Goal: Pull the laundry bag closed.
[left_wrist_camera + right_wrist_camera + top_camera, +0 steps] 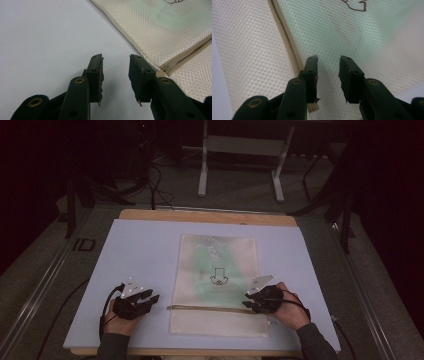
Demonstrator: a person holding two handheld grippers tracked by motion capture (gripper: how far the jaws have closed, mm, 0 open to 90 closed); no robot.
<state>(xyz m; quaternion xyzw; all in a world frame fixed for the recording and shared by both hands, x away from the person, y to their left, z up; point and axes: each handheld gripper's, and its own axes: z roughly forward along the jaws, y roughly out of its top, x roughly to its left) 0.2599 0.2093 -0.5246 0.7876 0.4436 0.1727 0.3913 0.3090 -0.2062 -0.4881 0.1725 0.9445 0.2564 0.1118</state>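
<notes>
Lying flat mid-bench (125, 240): mesh pouch (218, 285), zipper (210, 308) running across near the front edge. Hovering spread at the zipper's right end: right hand-held gripper (250, 301), probably seeking the pull. Waiting spread and empty beside the left end, likely for bracing: left hand-held gripper (150, 298).

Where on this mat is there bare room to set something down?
The mat lies bare left of the mesh bag, along its far edge, and in a narrower strip to the bag's right. The near edge is crowded: left gripper, right gripper over the zipper.
</notes>
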